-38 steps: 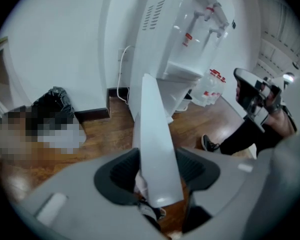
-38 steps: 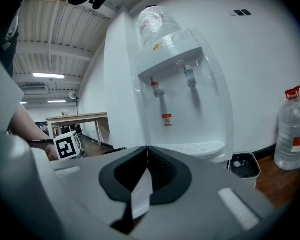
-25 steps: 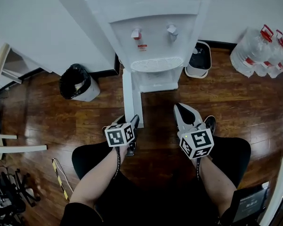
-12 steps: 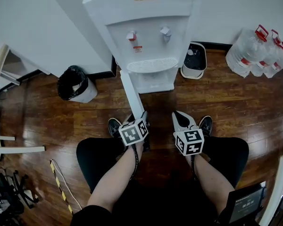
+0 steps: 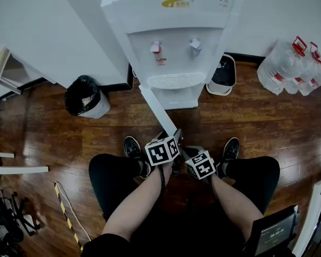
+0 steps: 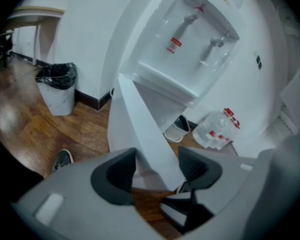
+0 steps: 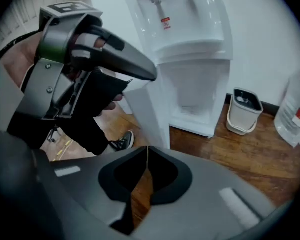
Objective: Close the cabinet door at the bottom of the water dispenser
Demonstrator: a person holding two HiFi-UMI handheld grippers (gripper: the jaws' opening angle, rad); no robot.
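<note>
The cabinet door (image 5: 156,110) is standing swung open from the base of the water dispenser (image 5: 174,42), its free edge reaching toward your legs. Your left gripper (image 6: 157,161) is straddling that edge. Its jaws have just been opening and are spread, with the panel between them. Your right gripper (image 7: 147,156) is hovering just beside it, jaws pressed together and pinching nothing.

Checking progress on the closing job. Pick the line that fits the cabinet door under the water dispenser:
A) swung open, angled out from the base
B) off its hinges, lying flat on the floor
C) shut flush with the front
A: the cabinet door stands angled out from the base of the water dispenser, attached at one edge and not flush.
</note>
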